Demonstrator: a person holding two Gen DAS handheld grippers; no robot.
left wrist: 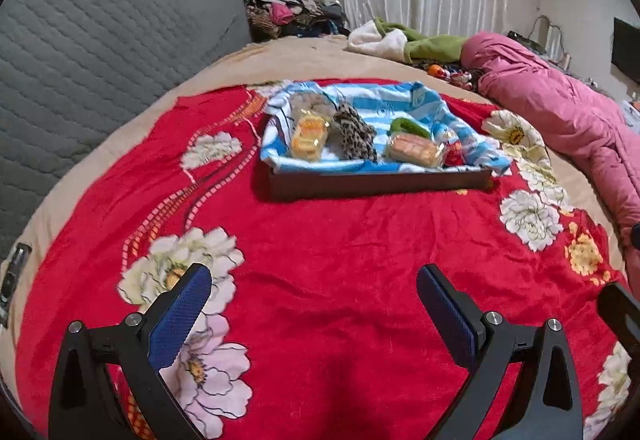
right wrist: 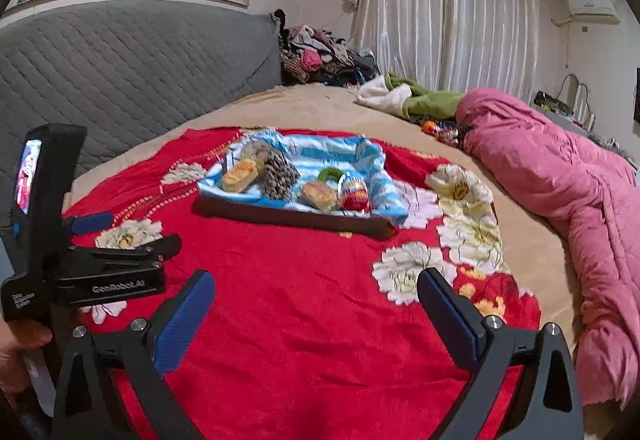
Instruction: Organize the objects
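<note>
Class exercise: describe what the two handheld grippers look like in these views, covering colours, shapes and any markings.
The left gripper and right gripper match: black angular arms with triangular cut-outs, silver round bolts, and flat rectangular finger pads in textured blue. From the right wrist view, the left gripper's black body carries white "GenRobot.AI" lettering and a small lit screen. No cables or sleeves show.

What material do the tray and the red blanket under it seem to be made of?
Tray: probably wood or board; its dark brown wall looks flat, stiff and matte. Red blanket: likely plush fleece; its surface is soft and creased, with a slight sheen.
</note>
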